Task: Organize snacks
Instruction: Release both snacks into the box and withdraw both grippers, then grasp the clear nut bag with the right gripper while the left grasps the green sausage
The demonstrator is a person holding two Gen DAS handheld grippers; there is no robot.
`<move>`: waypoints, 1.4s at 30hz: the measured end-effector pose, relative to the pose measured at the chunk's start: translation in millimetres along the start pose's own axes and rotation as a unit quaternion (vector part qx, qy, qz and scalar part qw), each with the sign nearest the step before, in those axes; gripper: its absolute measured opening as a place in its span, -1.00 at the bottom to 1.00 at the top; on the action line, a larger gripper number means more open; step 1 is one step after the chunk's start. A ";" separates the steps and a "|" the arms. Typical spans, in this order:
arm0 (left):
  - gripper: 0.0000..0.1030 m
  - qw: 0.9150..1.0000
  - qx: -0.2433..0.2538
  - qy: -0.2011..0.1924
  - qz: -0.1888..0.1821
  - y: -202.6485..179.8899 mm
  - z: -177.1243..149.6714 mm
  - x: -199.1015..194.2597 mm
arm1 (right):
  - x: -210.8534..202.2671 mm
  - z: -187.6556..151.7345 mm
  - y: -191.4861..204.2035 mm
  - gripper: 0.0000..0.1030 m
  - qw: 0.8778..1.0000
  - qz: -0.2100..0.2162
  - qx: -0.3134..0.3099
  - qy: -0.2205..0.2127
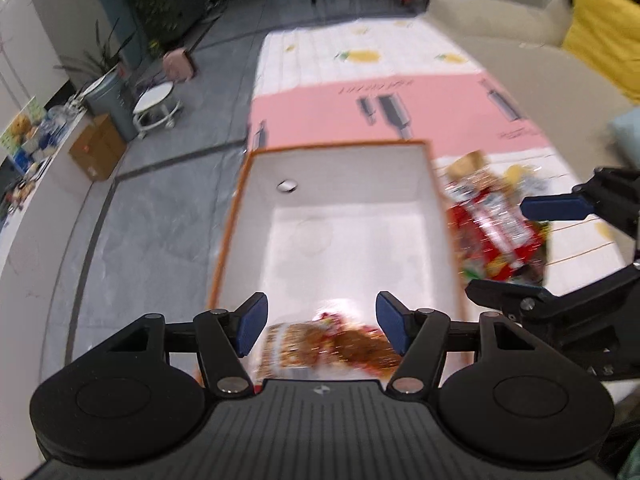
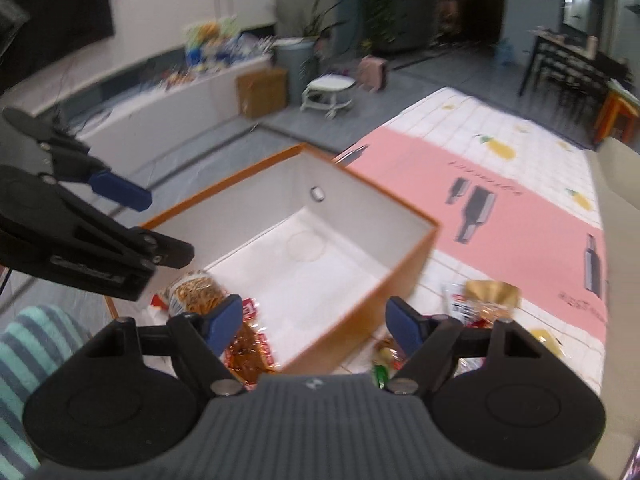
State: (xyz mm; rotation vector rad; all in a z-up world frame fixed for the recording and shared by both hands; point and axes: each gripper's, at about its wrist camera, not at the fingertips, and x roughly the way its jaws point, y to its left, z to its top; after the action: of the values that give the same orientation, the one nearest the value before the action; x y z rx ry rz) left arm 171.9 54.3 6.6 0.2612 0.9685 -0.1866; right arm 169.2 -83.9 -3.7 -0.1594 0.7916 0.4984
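- The snack packs (image 2: 240, 344) in the near end of my box (image 1: 436, 184) are shiny and crinkly, brown and red, one full of little crunchy sticks.
- The box is orange outside and white inside. Most of its floor is bare.
- More snacks (image 1: 496, 224) lie in a pile on the table, just beside the box's right wall.
- I think I am partway done: some snacks are in, some are out.
- My left gripper (image 1: 320, 326) hangs above the packs in the box, fingers spread wide, holding nothing.
- My right gripper (image 2: 316, 322) is spread wide and holds nothing too, over the box corner near the pile.
- Next I should reach to the pile and pinch one pack gently, so it does not slip.
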 end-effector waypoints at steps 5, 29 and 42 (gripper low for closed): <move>0.42 0.999 0.013 -0.027 -0.034 -29.9 -8.8 -18.4 | -33.5 -26.0 -17.3 0.47 0.998 -0.035 0.034 -0.025; 0.42 0.989 0.041 0.072 -0.120 -135.0 -70.0 30.0 | -51.5 -170.2 -49.2 0.45 0.991 -0.065 0.086 0.075; 0.41 0.989 0.060 0.085 -0.103 -138.3 -70.0 43.5 | -8.4 -173.6 -36.8 0.37 0.989 -0.001 0.089 0.118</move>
State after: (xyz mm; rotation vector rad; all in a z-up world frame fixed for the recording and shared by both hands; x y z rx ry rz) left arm 103.3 -58.1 -86.0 0.2909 1.1554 -0.4193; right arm 70.8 -174.7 -120.6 -0.0527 1.0637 0.4090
